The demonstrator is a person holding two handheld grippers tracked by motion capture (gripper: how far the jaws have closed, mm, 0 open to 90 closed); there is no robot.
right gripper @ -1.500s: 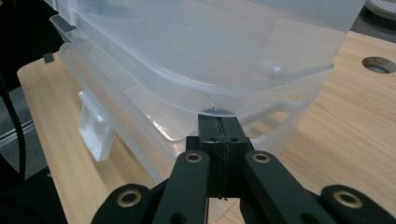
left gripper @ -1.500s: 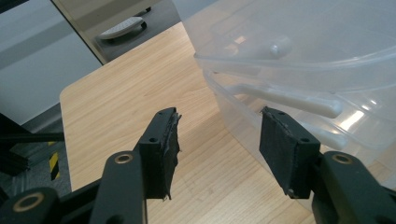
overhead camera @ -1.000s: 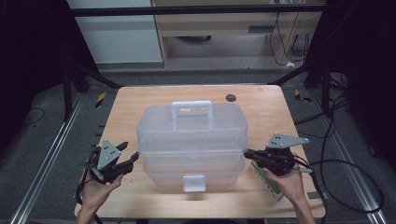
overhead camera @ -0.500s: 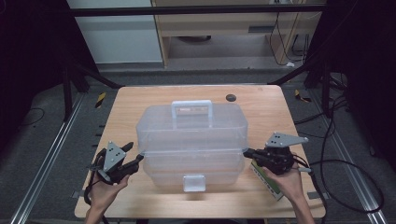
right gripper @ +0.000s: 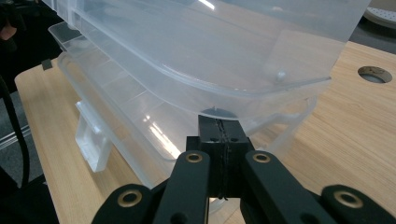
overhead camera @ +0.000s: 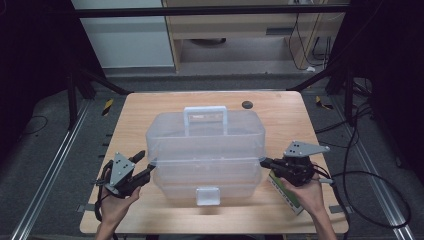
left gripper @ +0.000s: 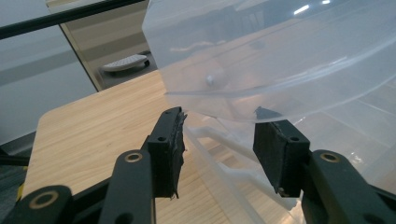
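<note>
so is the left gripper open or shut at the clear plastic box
Open. In the left gripper view the left gripper shows a wide gap between its black jaws, tips just under the edge of the clear plastic storage box.

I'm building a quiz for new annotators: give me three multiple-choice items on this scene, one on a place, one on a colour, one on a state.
1. Where is the clear plastic box on the wooden table?
A. around the middle
B. at the far left corner
C. hanging off the right edge

2. What colour are the jaws of the right hand-held gripper?
A. white
B. black
C. yellow

3. How do the jaws of the left hand-held gripper stand?
A. pressed together
B. clamped on the box's handle
C. apart, with a gap between them

Answers:
1 A: the high view shows bare table on all sides of the box.
2 B: the right gripper view shows both jaws black.
3 C: the left gripper view shows table and the box's edge between the two pads.
</note>
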